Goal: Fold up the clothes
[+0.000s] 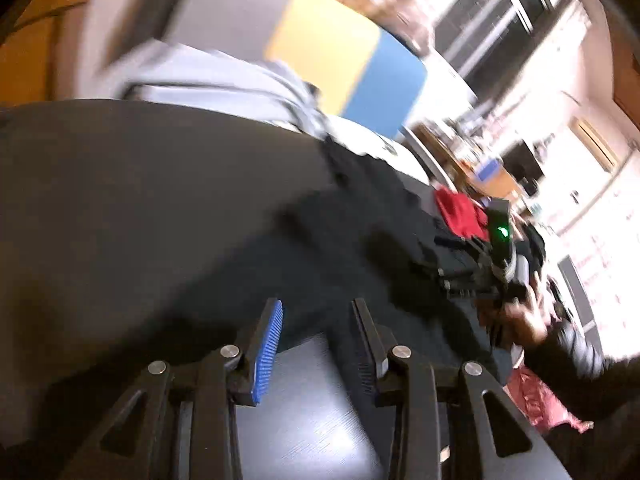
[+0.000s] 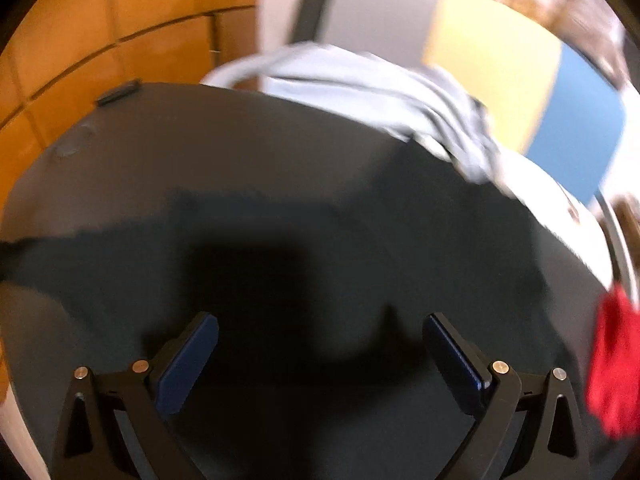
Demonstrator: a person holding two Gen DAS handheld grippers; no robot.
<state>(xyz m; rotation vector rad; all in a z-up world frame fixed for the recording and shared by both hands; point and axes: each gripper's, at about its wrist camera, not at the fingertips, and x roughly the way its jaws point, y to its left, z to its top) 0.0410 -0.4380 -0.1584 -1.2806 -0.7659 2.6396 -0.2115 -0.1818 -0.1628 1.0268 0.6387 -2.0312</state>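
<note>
A dark garment (image 1: 360,240) lies spread on the dark round table (image 1: 120,180), partly crumpled toward the right. My left gripper (image 1: 316,308) is open just above the garment's near edge, with nothing between its blue pads (image 1: 268,352). In the right wrist view the same dark garment (image 2: 360,240) covers the table (image 2: 200,140) under my right gripper (image 2: 320,320), which is wide open and empty. A person's hand (image 1: 524,320) holds the right gripper's body, whose green light (image 1: 502,234) shows at the right of the left wrist view. Both views are blurred by motion.
A light blue garment (image 1: 208,76) (image 2: 360,80) is heaped at the table's far edge. A red cloth (image 1: 456,212) (image 2: 616,360) lies at the right side. Behind stands a grey, yellow and blue panel (image 1: 328,40) (image 2: 492,60). Orange floor tiles (image 2: 120,20) lie to the left.
</note>
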